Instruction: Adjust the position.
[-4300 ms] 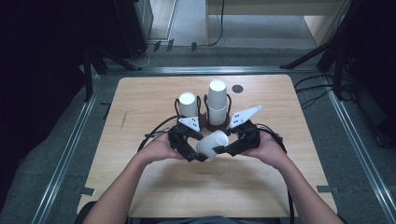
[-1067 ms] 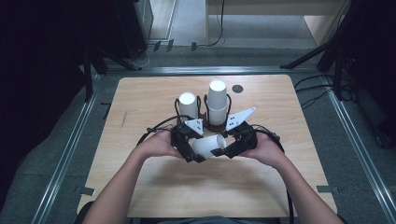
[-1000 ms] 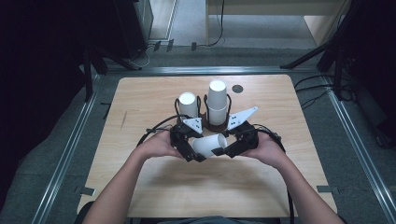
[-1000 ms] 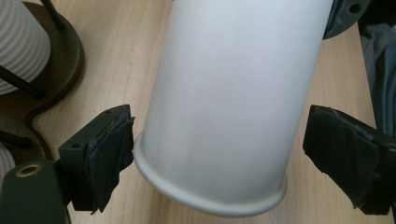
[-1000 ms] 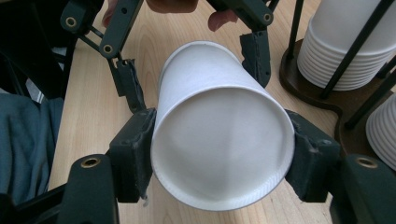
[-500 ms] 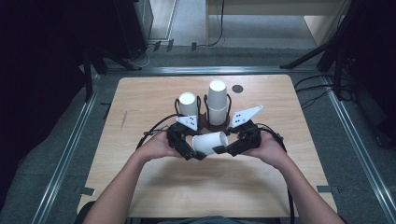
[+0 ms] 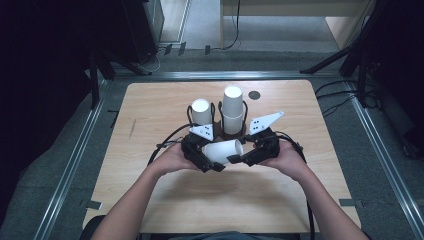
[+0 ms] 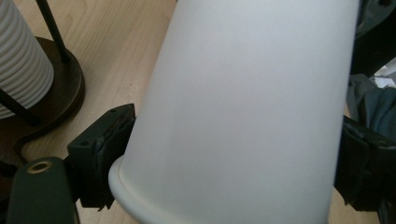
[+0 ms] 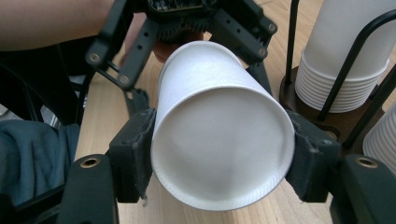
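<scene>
1. Left gripper (image 7: pixel 202 156): one of two, held low over the wooden surface (image 7: pixel 150 110). Its fingers (image 8: pixel 100 154) are clamped on the rim end of the loose white paper cup (image 7: pixel 223 150) (the left gripper view has the cup wall pressed against both pads).
2. That cup lies on its side in the air between the two grippers, just nearer the person than the cup holder (image 7: pixel 231 131).
3. Cup stacks: two, both mouth-down in the dark wire holder at mid-surface. The shorter stack (image 7: pixel 201 111) is on the left, the taller stack (image 7: pixel 233 107) just beside it on the right.
4. Right gripper (image 7: pixel 252 154): its fingers (image 9: pixel 133 156) pinch the cup's closed base end from both sides.
5. One small dark disc (image 7: pixel 254 94) sits on the surface beyond the taller stack.
6. Writing: no brand or label readable anywhere, cups are plain white.
</scene>
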